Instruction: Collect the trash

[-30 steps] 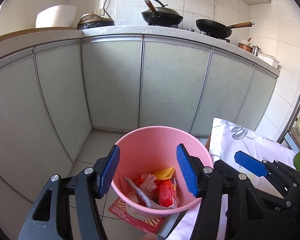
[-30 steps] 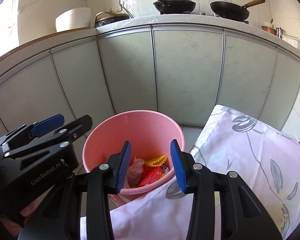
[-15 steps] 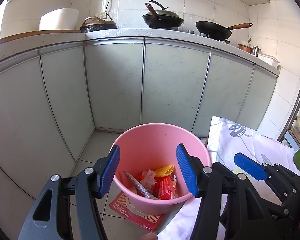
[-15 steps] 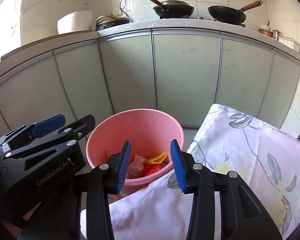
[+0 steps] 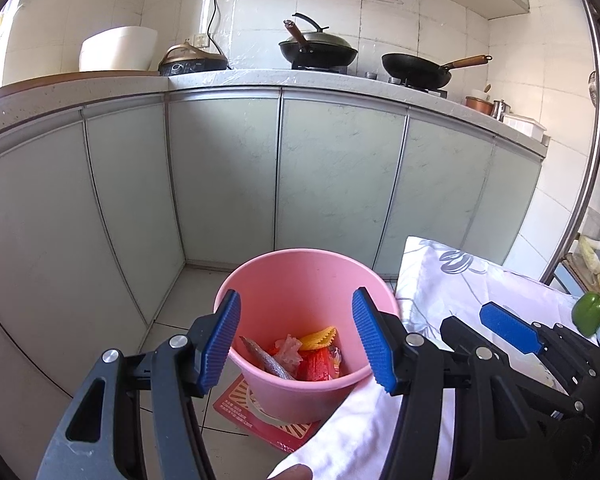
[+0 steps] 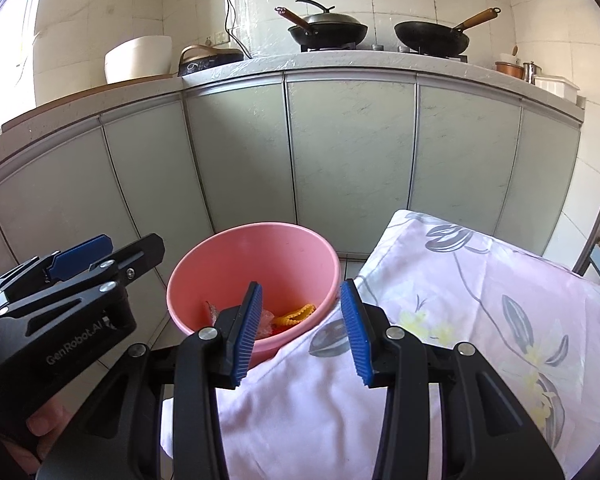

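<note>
A pink plastic bucket [image 5: 300, 280] stands on the floor by the table's corner; it also shows in the right wrist view [image 6: 256, 256]. Inside lie trash pieces: a red wrapper [image 5: 318, 364], a yellow crinkled piece [image 5: 320, 336], clear plastic [image 5: 288, 354] and a grey strip [image 5: 266, 362]. My left gripper [image 5: 296, 344] is open and empty, held above the bucket's near side. My right gripper [image 6: 302, 330] is open and empty, above the table's edge next to the bucket. Each gripper shows in the other's view.
A table with a floral pink-white cloth [image 6: 480, 312] stands right of the bucket. A green pepper [image 5: 590, 312] sits at its far right. Grey-green cabinet doors [image 5: 332, 176] run behind, under a counter with two woks [image 5: 318, 50]. A red mat [image 5: 240, 408] lies under the bucket.
Both grippers have drawn back and risen a little, so the bucket sits lower and farther in both views. Both stay open and empty.
</note>
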A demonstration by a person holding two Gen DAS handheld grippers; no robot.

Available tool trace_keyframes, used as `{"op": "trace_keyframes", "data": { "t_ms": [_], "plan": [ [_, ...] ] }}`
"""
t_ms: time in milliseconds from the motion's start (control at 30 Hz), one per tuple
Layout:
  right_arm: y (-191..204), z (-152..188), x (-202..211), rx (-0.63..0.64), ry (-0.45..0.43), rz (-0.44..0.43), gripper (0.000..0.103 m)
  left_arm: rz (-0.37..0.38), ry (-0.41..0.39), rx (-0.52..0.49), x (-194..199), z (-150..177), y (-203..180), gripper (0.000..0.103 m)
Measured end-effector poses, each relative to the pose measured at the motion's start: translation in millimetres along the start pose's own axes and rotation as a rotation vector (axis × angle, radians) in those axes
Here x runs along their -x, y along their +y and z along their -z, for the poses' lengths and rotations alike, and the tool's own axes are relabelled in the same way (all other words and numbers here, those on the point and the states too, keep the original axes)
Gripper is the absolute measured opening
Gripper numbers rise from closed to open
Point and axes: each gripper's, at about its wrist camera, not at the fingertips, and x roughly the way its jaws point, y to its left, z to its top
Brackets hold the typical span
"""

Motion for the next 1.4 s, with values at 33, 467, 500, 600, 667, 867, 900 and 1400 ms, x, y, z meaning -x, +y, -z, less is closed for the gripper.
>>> {"op": "trace_keyframes", "data": {
  "t_ms": [33,467,500,600,667,867,900,1400],
  "plan": [
    [0,0,2,0.000,-0.004,0.001,0.042,0.003,-0.001,-0.001,2,0,0,0.058],
    [0,6,20,0.003,-0.016,0.019,0.042,0.029,-0.015,-0.033,20,1,-8,0.055],
    [0,7,21,0.001,-0.015,0.020,0.042,0.030,-0.015,-0.035,20,2,-8,0.054],
    [-2,9,23,-0.001,-0.013,0.023,0.042,0.031,-0.015,-0.042,22,3,-11,0.052],
    [-3,10,24,-0.001,-0.014,0.024,0.042,0.034,-0.013,-0.044,22,3,-12,0.052],
    [-4,11,26,-0.004,-0.013,0.025,0.042,0.042,-0.008,-0.052,22,3,-14,0.052],
    [-4,11,26,-0.004,-0.013,0.025,0.042,0.043,-0.007,-0.053,21,4,-15,0.052],
    [-8,16,20,-0.015,0.001,0.027,0.042,0.052,0.013,-0.069,14,7,-18,0.050]
  ]
}}
